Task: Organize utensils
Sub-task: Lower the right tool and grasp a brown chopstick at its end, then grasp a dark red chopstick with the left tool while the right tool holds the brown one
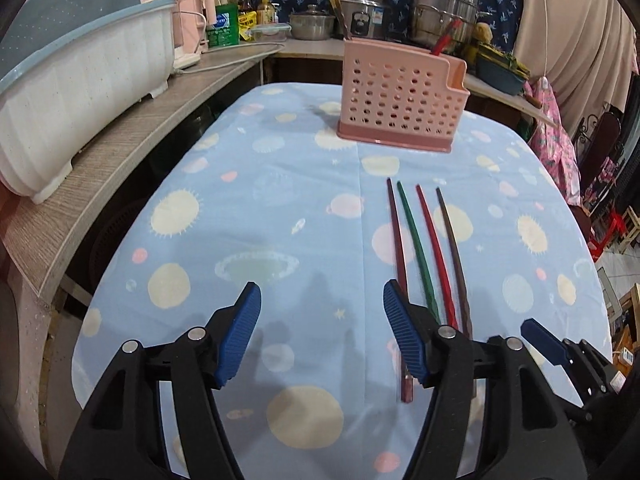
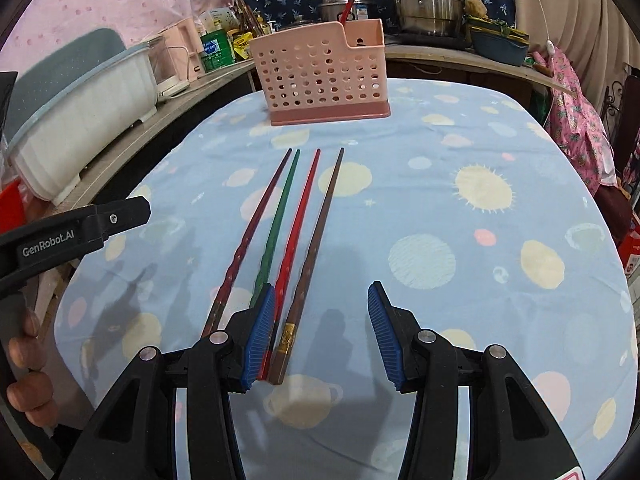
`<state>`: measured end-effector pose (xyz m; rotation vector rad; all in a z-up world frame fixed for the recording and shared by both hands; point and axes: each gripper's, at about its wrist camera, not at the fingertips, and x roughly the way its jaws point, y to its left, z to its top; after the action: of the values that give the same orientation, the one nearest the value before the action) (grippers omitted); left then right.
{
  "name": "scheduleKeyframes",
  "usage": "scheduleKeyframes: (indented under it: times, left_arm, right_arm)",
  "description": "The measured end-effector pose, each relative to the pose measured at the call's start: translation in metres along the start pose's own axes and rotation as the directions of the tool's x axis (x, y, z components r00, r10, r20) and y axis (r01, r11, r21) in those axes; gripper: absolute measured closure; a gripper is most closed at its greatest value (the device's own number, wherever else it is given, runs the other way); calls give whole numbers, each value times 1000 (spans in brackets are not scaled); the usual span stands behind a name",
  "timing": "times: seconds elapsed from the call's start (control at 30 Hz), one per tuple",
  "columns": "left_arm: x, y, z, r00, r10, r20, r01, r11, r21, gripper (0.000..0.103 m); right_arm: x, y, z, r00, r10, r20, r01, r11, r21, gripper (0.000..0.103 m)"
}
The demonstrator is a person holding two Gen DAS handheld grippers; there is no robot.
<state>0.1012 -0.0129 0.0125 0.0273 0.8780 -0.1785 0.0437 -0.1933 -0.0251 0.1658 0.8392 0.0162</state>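
Four chopsticks lie side by side on the blue tablecloth: maroon [image 2: 248,236], green [image 2: 276,224], red [image 2: 298,224] and brown [image 2: 316,236]. They also show in the left wrist view, maroon [image 1: 398,240] leftmost. A pink perforated utensil holder [image 2: 324,76] stands upright at the far end, with a red chopstick [image 2: 350,0] standing in it; it shows in the left wrist view too [image 1: 400,96]. My left gripper [image 1: 322,300] is open and empty, left of the chopsticks. My right gripper [image 2: 322,300] is open and empty over their near ends.
A white and blue dish rack [image 1: 76,80] sits on the wooden counter [image 1: 132,128] at left. Steel pots [image 2: 424,0], bottles and a blue basin [image 2: 500,48] crowd the back shelf. The table [image 2: 480,240] drops off at right.
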Motion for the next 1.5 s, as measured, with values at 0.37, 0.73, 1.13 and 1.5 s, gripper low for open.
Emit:
scheduleKeyframes:
  times: [0.37, 0.73, 1.13, 1.5]
  left_arm:
    - [9, -1, -19, 999, -4, -51, 5, 1000, 15, 41]
    - [13, -7, -30, 997, -13, -78, 15, 1000, 20, 37]
    - [20, -25, -43, 993, -35, -115, 41, 998, 51, 33]
    - [35, -34, -51, 988, -23, -151, 32, 998, 61, 33]
  right_arm:
    - [11, 8, -13, 999, -7, -48, 6, 1000, -21, 73]
    - [15, 13, -18, 998, -17, -54, 15, 999, -37, 77]
    - [6, -16, -23, 998, -54, -36, 55, 998, 21, 98]
    - [2, -26, -27, 998, -54, -30, 55, 998, 40, 97]
